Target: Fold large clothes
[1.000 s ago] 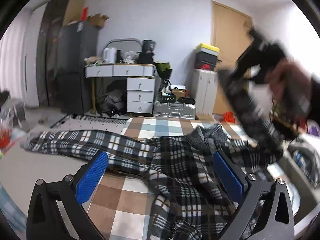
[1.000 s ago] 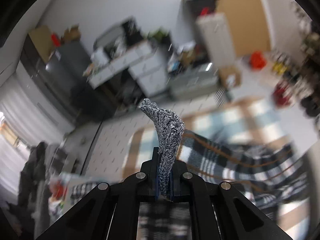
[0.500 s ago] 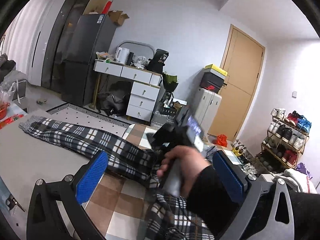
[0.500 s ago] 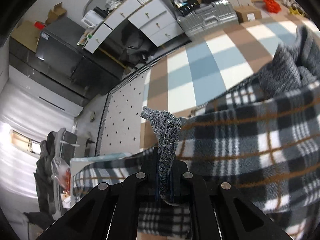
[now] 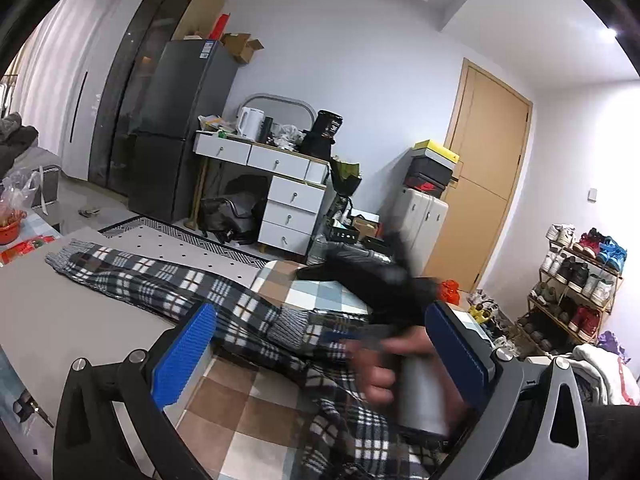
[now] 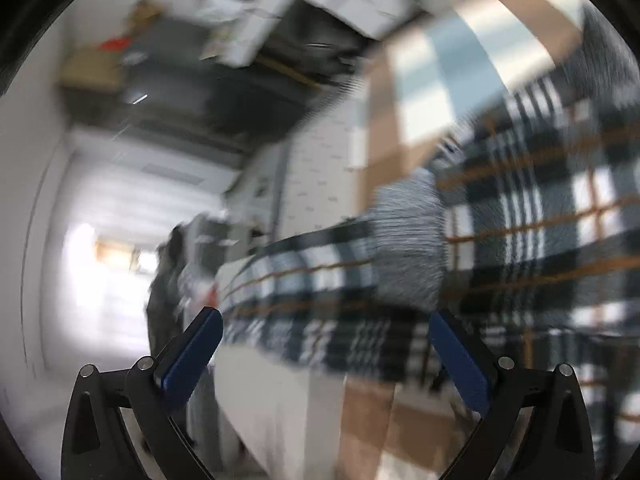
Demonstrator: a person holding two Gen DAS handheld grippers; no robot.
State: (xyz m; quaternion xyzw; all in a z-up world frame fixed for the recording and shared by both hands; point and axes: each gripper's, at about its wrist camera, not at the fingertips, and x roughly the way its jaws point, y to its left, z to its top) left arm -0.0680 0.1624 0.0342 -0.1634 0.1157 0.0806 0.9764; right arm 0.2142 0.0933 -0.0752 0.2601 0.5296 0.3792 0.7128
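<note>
White drawer desk beside dark fridge.

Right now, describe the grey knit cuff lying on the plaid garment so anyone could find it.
Start at the checkered mat; the plaid garment stretches across it. Midway along lies the grey ribbed cuff, plain knit while everything around it is checked.

One plaid garment lies spread over one grey worktop and a checked blanket. Two grey ribbed cuffs show: one at the far sleeve end, one near the middle. Two hand-held grippers appear, the left hand-held gripper and the right hand-held gripper, each with two blue pads. One fridge, one kettle, one door, one shoe rack.
</note>
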